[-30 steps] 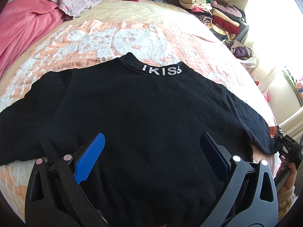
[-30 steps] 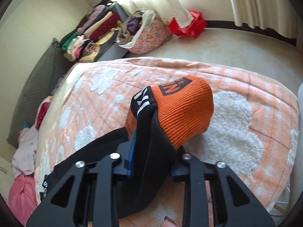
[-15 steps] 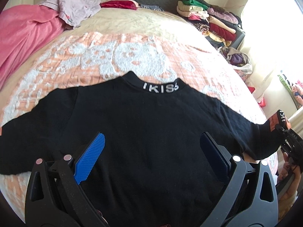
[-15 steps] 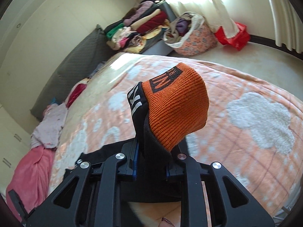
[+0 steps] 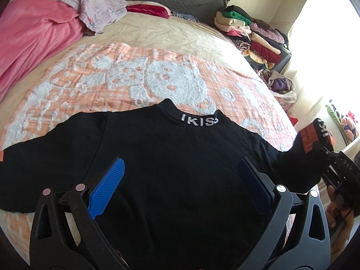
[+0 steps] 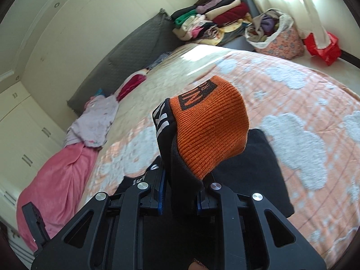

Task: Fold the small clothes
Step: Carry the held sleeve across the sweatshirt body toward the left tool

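Observation:
A small black sweatshirt (image 5: 171, 162) with white letters on its collar lies spread on the bed, collar away from me. My left gripper (image 5: 180, 171) is open and hovers over its lower body, blue pads apart. My right gripper (image 6: 181, 193) is shut on the right sleeve's orange ribbed cuff (image 6: 209, 132) and holds it lifted above the bed. That cuff and gripper also show at the right edge of the left wrist view (image 5: 315, 137). The left sleeve lies flat to the left.
An orange and white patterned blanket (image 5: 135, 76) covers the bed. A pink blanket (image 5: 31, 45) and lilac garment (image 5: 99, 6) lie at the far left. Folded clothes are stacked (image 5: 249, 36) at the far right, with a bag of clothes (image 6: 274, 33) beside the bed.
My right gripper has lifted the orange cuff higher and swung it inward toward the shirt's body. My left gripper stays open over the hem and has drawn back a little.

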`<action>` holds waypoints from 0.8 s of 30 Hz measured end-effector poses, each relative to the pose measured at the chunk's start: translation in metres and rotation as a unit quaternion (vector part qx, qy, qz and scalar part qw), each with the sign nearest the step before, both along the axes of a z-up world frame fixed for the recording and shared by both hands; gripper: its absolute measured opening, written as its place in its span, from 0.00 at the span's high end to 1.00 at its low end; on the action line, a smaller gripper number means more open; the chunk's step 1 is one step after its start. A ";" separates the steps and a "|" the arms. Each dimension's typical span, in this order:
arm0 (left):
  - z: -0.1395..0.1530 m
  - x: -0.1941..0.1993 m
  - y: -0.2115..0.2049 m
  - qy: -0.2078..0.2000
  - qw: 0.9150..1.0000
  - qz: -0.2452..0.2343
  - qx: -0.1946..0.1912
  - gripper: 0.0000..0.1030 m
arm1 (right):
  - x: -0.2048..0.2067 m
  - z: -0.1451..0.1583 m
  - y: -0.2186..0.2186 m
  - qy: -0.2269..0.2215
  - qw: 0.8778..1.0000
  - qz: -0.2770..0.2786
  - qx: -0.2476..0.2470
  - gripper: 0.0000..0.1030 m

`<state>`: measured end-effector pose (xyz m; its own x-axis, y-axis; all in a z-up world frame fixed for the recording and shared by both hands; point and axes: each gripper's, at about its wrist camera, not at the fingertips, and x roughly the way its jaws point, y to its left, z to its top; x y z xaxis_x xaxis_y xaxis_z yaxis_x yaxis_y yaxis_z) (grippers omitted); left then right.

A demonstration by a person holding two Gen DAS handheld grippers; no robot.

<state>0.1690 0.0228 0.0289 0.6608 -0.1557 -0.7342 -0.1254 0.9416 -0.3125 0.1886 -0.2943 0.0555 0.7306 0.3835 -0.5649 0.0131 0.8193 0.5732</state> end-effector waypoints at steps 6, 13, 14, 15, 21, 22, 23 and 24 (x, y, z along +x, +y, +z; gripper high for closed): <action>-0.008 -0.009 0.025 0.007 1.000 0.017 -0.022 0.08 | 0.007 -0.002 0.055 0.008 0.999 0.049 -0.011 0.82; -0.017 -0.020 0.053 0.013 0.998 0.028 -0.055 0.08 | 0.010 -0.020 0.100 0.026 0.996 0.087 -0.024 0.82; -0.017 -0.021 0.055 0.014 0.998 0.028 -0.059 0.08 | 0.011 -0.023 0.106 0.027 0.995 0.091 -0.029 0.82; -0.018 -0.022 0.060 0.014 0.997 0.029 -0.066 0.08 | 0.012 -0.025 0.109 0.028 0.995 0.094 -0.033 0.80; -0.021 -0.029 0.080 0.014 0.995 0.044 -0.089 0.08 | 0.012 -0.043 0.142 0.049 0.990 0.124 -0.035 0.74; -0.021 -0.030 0.082 0.014 0.995 0.047 -0.092 0.08 | 0.011 -0.045 0.148 0.051 0.989 0.131 -0.038 0.72; -0.022 -0.030 0.085 0.015 0.994 0.049 -0.094 0.08 | 0.011 -0.045 0.151 0.051 0.989 0.135 -0.039 0.68; -0.022 -0.031 0.087 0.015 0.994 0.051 -0.096 0.08 | 0.010 -0.045 0.155 0.049 0.988 0.142 -0.039 0.61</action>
<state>0.1384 0.1095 0.0069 0.6583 -0.2291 -0.7171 -0.2288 0.8466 -0.4805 0.1983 -0.1395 0.0102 0.5405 0.5174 -0.6634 -0.1706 0.8395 0.5158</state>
